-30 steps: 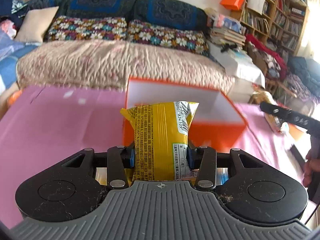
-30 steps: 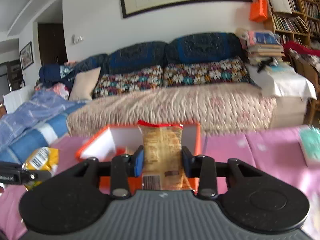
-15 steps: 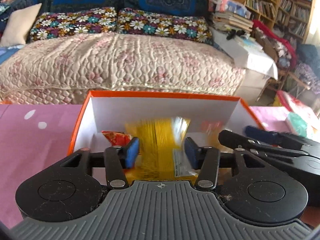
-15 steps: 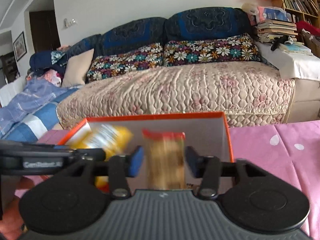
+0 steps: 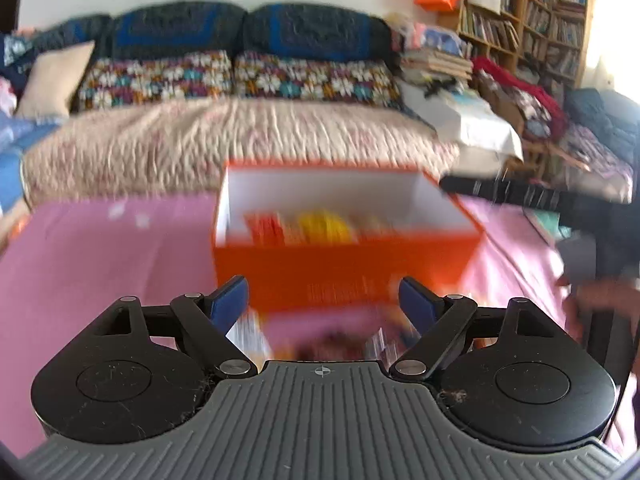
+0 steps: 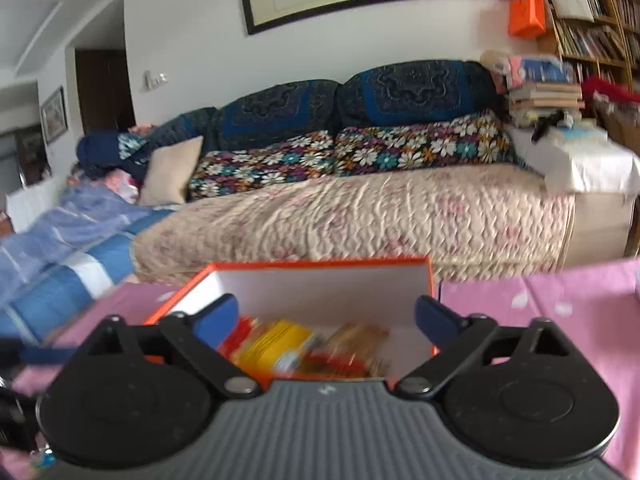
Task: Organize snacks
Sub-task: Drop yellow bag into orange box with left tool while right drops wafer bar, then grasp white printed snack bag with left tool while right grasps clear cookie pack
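While both jaws are opening with nothing between them, the snacks (image 6: 304, 344) are seen inside the orange box (image 5: 344, 276) at middle frame, so another snack must be found next.

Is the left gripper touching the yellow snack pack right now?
Apart. Left wrist view: left gripper, jaws opening and empty, is outside the orange box; yellow snack pack lies inside.

Both wrist views toward orange box (image 5: 344, 268)

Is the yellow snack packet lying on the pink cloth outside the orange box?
No, in the right wrist view the yellow snack packet lies inside the orange box, among other snacks.
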`<state>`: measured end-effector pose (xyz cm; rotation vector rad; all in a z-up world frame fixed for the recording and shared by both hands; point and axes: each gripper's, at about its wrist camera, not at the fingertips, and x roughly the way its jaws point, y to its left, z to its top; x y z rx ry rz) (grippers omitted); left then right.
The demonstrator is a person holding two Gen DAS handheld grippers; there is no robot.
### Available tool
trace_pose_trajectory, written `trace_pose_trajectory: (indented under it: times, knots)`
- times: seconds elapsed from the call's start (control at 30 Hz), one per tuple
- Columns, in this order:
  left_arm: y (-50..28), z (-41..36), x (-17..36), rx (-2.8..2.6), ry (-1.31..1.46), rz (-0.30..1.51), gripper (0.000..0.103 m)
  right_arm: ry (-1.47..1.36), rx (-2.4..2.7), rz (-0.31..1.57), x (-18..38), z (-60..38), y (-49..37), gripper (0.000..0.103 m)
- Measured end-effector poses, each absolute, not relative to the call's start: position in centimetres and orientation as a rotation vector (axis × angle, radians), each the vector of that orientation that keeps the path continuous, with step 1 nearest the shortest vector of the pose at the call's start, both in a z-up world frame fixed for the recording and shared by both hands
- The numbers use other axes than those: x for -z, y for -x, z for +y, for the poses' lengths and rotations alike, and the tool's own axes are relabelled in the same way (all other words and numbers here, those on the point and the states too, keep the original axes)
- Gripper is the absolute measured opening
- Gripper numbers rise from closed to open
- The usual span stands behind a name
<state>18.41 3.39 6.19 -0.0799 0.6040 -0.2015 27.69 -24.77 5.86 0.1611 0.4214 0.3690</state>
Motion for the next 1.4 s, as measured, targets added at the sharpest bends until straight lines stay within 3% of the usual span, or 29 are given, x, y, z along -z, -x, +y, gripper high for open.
trace_pose_trajectory:
  times: [0.3, 0.37, 0.47, 0.63, 0.73, 0.8, 0.9, 1.17, 1.4]
  knots:
    - [-9.2, 2.8, 0.1, 0.228, 0.120, 0.757, 0.057, -0.238, -0.350, 0.578, -0.9, -29.6, -16.9, 0.100]
    - [-9.1, 1.9, 0.2, 0.230, 0.098, 0.761, 0.058, -0.264, -0.336, 0.607, 0.3, -30.6, -15.1, 0.100]
    - [-10.2, 0.9, -0.6, 0.235, 0.092, 0.722, 0.070, -0.263, -0.308, 0.621, 1.2, -31.4, -13.6, 0.100]
    - [-14.7, -1.3, -0.5, 0.205, 0.052, 0.740, 0.070, -0.289, -0.309, 0.608, 1.0, -32.3, -13.1, 0.100]
    - [-17.4, -1.8, 0.7, 0.196, 0.051, 0.782, 0.065, -0.288, -0.330, 0.606, 0.8, -32.3, -13.2, 0.101]
    - [-18.1, -1.3, 1.1, 0.211, 0.084, 0.802, 0.040, -0.279, -0.346, 0.614, 0.8, -32.3, -13.4, 0.101]
    - [-17.8, -0.7, 1.0, 0.228, 0.072, 0.827, 0.033, -0.266, -0.349, 0.630, 1.2, -32.4, -13.3, 0.102]
    - [-11.2, 2.3, 0.9, 0.239, 0.110, 0.849, 0.031, -0.185, -0.398, 0.673, 1.9, -30.6, -11.6, 0.102]
    - [-8.4, 3.6, 1.1, 0.232, 0.116, 0.835, 0.035, 0.168, -0.437, 0.669, 4.0, -23.8, -8.1, 0.102]
